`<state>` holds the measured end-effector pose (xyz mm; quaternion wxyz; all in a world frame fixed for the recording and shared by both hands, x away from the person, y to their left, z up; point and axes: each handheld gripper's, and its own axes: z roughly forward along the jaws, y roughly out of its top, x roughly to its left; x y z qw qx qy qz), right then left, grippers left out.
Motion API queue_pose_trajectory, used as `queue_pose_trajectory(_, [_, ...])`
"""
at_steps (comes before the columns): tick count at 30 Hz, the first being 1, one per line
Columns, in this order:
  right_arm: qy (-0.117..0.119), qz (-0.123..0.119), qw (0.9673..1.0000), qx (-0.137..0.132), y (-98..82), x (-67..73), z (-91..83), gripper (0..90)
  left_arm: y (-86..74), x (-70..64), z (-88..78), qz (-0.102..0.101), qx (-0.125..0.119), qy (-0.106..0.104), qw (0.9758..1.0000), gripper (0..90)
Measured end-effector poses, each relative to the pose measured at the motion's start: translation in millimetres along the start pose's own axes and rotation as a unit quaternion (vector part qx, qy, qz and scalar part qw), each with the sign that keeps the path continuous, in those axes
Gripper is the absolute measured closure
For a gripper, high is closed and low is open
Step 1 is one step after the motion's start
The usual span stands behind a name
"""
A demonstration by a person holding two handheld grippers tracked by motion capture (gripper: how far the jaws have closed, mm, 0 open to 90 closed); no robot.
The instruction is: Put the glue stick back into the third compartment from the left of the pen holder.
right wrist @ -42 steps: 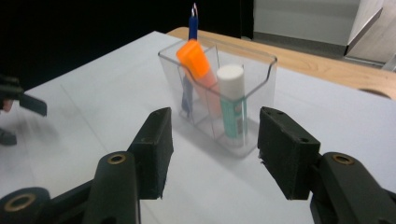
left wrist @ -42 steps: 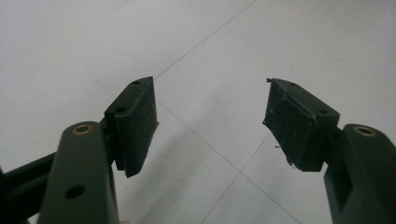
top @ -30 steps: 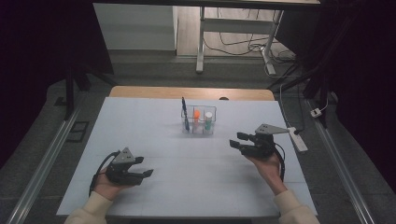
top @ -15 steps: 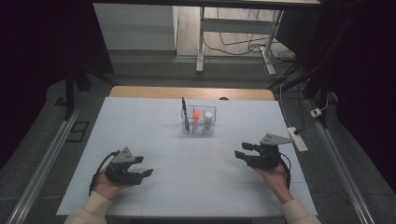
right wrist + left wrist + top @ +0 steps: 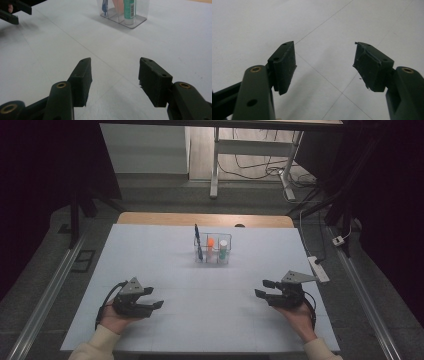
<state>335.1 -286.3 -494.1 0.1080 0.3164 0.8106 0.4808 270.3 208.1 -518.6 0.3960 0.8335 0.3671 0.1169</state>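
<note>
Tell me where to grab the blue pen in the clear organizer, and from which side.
Grip the blue pen by its upper end, coming from above. It stands nearly upright in the left compartment of the clear organizer, and only its top rises above the rim; the walls block its lower part. The orange item stands in the next compartment, so probably keep the jaws narrow. Both grippers are open with nothing between their jaws: left gripper, right gripper.

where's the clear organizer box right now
In the high view the clear organizer box stands at the table's far middle, ahead of and between both grippers; it holds a blue pen.
</note>
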Motion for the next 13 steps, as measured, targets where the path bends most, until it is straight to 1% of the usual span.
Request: queue_pose_trajectory(13, [0.001,-0.005,1.0,0.001,-4.1,0.1,-2.9,42.6,0.2,-0.4,-0.1,0.002,0.0,0.001,1.0,33.8])
